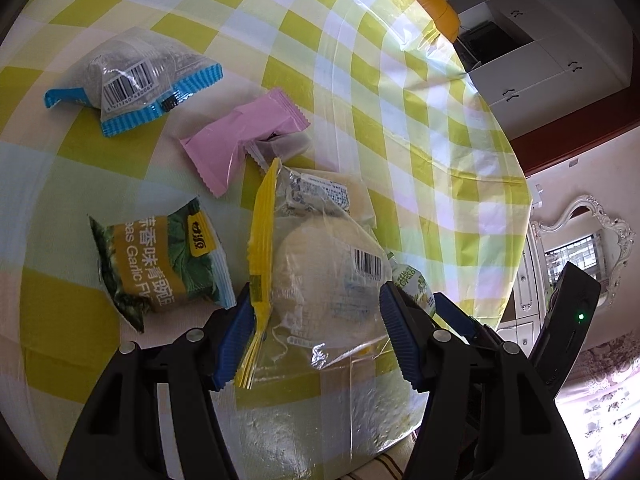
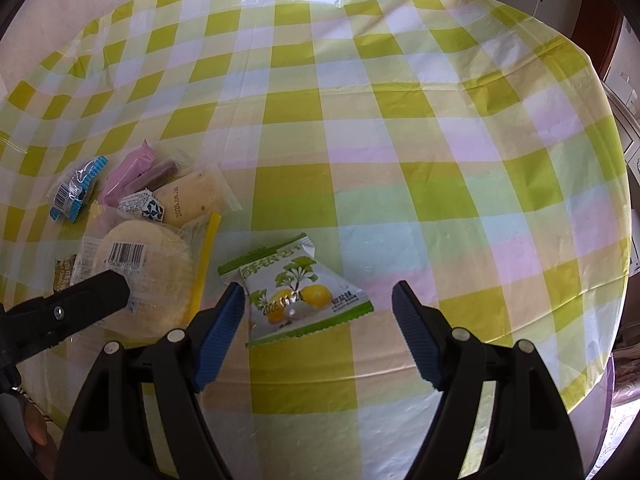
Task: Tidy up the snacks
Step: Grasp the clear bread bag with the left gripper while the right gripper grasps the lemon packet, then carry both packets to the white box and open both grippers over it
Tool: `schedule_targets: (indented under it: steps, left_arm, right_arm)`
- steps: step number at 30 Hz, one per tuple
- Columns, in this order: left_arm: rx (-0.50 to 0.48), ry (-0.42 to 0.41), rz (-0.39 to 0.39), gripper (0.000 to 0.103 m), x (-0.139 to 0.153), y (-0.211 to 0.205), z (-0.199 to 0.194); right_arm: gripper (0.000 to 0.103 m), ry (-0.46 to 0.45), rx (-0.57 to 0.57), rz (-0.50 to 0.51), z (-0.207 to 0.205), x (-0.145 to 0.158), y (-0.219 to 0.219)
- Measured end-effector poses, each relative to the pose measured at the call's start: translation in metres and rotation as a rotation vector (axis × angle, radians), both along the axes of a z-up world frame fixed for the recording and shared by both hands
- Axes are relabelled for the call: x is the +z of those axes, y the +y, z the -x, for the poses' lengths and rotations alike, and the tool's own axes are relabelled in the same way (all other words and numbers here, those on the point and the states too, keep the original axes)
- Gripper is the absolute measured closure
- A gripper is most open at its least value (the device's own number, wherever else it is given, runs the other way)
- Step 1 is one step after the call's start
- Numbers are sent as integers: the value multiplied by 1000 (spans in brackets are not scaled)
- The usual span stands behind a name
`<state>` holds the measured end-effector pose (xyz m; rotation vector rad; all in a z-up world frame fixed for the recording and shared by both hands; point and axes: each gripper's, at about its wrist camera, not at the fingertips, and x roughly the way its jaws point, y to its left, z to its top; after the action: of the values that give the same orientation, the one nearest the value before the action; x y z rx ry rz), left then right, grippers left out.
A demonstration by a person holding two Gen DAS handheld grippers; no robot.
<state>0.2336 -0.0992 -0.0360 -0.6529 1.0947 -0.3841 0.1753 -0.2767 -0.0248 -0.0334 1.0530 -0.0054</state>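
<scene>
Blue ribbed pads of the left hand-held gripper [image 1: 316,332] sit nearest the lens, spread wide around a clear packet holding a round pale bun [image 1: 324,280]; the packet's yellow sealed edge lies against the left pad, the right pad stands just off the wrapper, so nothing is clamped. Right hand-held gripper [image 2: 318,332] likewise gapes wide, low over the table [image 2: 400,140], with a green-and-white snack packet [image 2: 298,294] printed with yellow fruit lying flat between its fingers, nearer the left one; contact cannot be confirmed. Beside the bun packet, on the left in the left wrist view, a green garlic-pea packet [image 1: 164,264] lies flat, apart from the rest. Just beyond the bun packet, a pink wrapper [image 1: 244,140] rests slantwise, its near corner close to the yellow seal. Under the far end of the bun packet lies another clear-wrapped pale piece [image 2: 192,196], stamped with a date, seen better from the right wrist. Farther left, a clear packet with blue striped ends [image 1: 136,84] and a barcode sits by itself. All snacks cluster on one side of the yellow-green checked plastic cloth; the fruit packet lies a little apart from that cluster. Past the table edge, white cabinets [image 1: 532,76] and an ornate white mirror [image 1: 584,248].
</scene>
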Motion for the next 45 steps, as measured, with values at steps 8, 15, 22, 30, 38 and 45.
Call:
schedule_targets:
  steps: [8,15,22,30,38,45]
  left_arm:
    - [-28,-8,-11,54,-1,-4,-5]
    - [-38,-41,-1,64,3,-4,-1]
    - [-41,-63,13,69,6,-1,7]
    - [-58,-75,13,72,11,-6,21]
    - [-59,-73,7,74,15,-10,40]
    - [-81,-84,18,75,25,-19,57]
  right_arm:
    - [46,23,29,-7,-5,-9,6]
    - [47,11,44,-24,0,-9,8]
    - [47,3,18,-33,8,-4,0]
    - [47,-3,-1,-34,23,4,-7]
    - [47,-9,-24,-43,46,10,-20]
    - [47,-13,-52,-38,69,17,-36]
